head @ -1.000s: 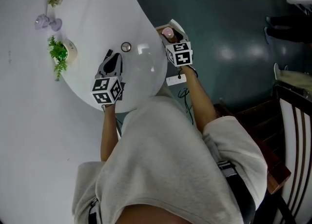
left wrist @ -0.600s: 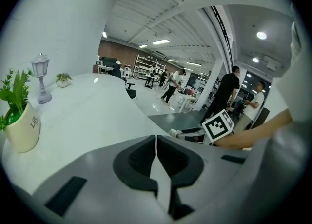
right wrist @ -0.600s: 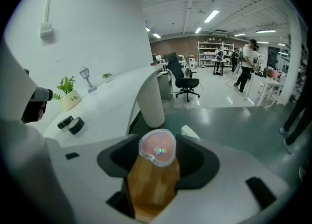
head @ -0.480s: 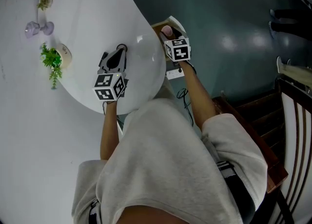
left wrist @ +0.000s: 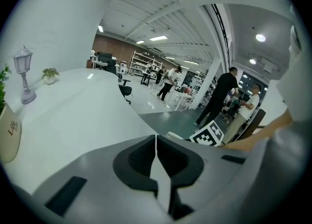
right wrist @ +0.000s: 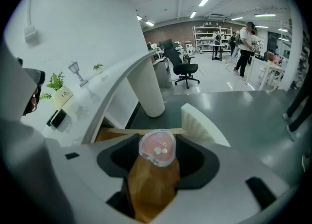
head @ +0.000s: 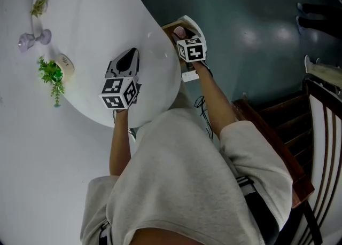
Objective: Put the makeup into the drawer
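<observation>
My right gripper [head: 182, 33] is shut on a pink, clear-lidded heart-shaped makeup compact [right wrist: 157, 149], also seen in the head view [head: 180, 32]. It hangs over the open drawer [head: 188, 24] at the table's right edge. The drawer's wooden inside [right wrist: 124, 132] and ribbed white front [right wrist: 202, 125] show just beyond the jaws. My left gripper [head: 130, 55] hovers low over the white table [head: 96, 20], pads pressed together with nothing between them [left wrist: 156, 141].
At the table's far left stand a potted plant [head: 52, 72], a small lamp figure [head: 31, 39] and a tiny plant [head: 38, 6]. A white table pillar [right wrist: 146, 89] rises behind the drawer. A dark chair [head: 320, 132] is at right; people stand far off.
The right gripper sank toward the open drawer with the compact. The left gripper slid forward over the table, and it now covers the spot where a small round thing lay.
</observation>
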